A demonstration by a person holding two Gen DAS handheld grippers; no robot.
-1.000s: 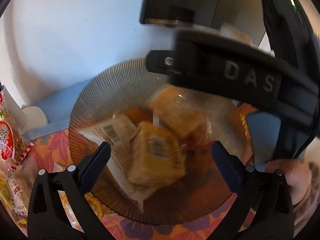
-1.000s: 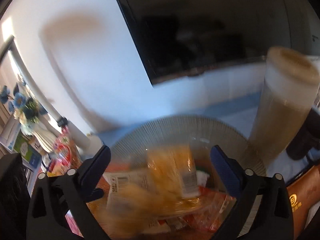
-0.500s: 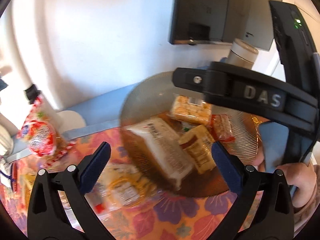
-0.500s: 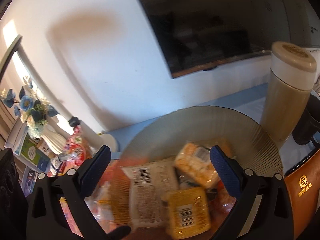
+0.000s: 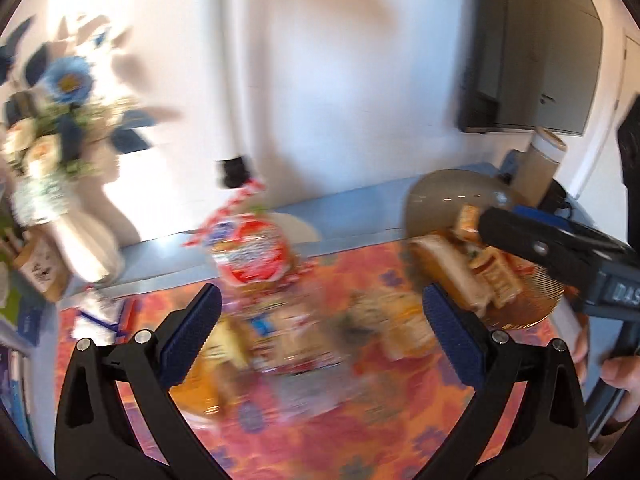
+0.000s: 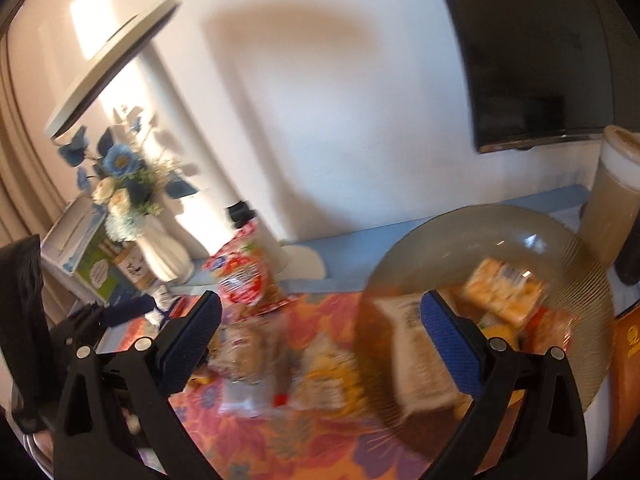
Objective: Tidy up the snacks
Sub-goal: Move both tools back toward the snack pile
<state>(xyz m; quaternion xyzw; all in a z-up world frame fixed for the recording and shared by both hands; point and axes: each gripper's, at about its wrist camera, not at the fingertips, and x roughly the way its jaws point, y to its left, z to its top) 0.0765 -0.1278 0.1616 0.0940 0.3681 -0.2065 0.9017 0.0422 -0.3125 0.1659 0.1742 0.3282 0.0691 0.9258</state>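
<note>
A ribbed amber glass bowl [image 6: 576,248] at the right holds several wrapped snacks, among them a yellow cracker pack [image 6: 504,292] and a brown-and-white pack [image 6: 416,356]; it also shows in the left wrist view [image 5: 440,196]. Loose snack packs [image 5: 288,340] lie blurred on the floral cloth, with a red-and-white bag [image 5: 252,252] standing behind them. My left gripper [image 5: 320,336] is open and empty above the loose packs. My right gripper [image 6: 320,336] is open and empty, its right finger over the bowl's left edge.
A white vase of blue flowers [image 6: 160,252] and boxes stand at the far left. A tall beige tumbler [image 6: 612,204] stands behind the bowl, an orange box [image 6: 628,376] at its right. A dark screen [image 6: 532,60] hangs on the white wall.
Both grippers have swung left, away from the bowl. The bowl has slid from the centre to the right of both views, and the loose packs and vase have come into sight.
</note>
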